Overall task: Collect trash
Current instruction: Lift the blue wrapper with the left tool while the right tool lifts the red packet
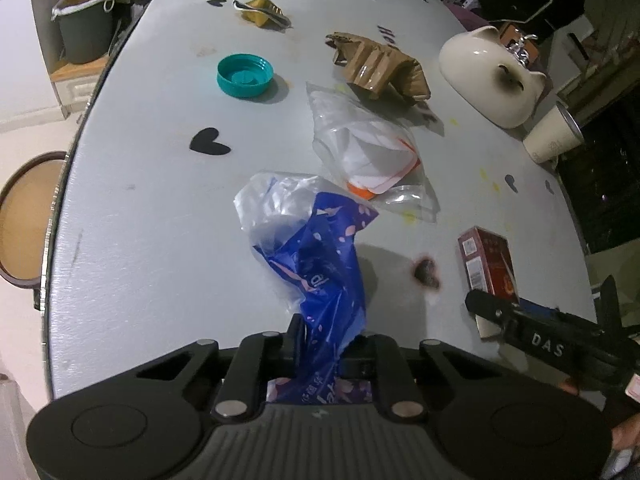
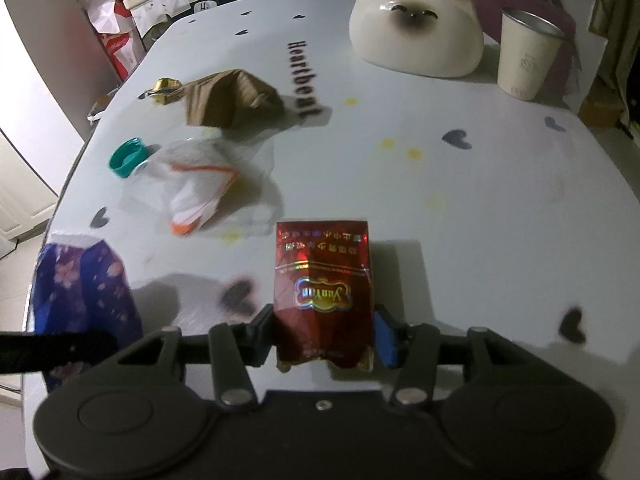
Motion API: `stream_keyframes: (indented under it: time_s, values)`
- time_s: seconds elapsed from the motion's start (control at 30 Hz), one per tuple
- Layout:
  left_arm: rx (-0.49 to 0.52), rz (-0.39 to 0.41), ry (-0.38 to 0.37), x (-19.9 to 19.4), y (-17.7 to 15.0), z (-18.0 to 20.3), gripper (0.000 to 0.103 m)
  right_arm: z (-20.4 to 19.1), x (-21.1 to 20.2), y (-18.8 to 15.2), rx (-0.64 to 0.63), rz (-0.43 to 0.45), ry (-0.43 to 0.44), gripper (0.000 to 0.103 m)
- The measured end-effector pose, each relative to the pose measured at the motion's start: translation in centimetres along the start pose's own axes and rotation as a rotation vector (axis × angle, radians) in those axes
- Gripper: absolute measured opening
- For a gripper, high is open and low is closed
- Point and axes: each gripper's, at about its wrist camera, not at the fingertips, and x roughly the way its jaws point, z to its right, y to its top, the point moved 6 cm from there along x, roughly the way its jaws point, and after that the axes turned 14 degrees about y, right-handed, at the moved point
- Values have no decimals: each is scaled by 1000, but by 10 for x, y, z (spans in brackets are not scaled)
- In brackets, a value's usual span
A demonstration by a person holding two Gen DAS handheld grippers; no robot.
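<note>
Trash: blue wrapper point(image 1: 316, 264) pinched in closed left tool point(image 1: 326, 344), trailing forward onto tabletop point(image 1: 140, 208) | red packet point(image 2: 324, 292) clamped in right tool point(image 2: 324, 332), long axis pointing ahead | clear bag point(image 1: 360, 148) lies beyond, nearer left tool

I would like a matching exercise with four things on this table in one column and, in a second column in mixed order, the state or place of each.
Things:
1. blue plastic bag
2. red cigarette pack
3. teal bottle cap
4. paper cup

States or places:
A. lies open side up on the table, untouched
B. stands upright beside the ceramic cat head
C. pinched in the left gripper
D. clamped in the right gripper

Pairs: 1-C, 2-D, 3-A, 4-B
</note>
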Motion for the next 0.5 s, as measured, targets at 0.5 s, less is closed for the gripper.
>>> stream_keyframes:
  time_s: [0.5]
  values:
    - [49,153,50,-51,-16,-21,15,-48,-59,-14,-57,73,7,51]
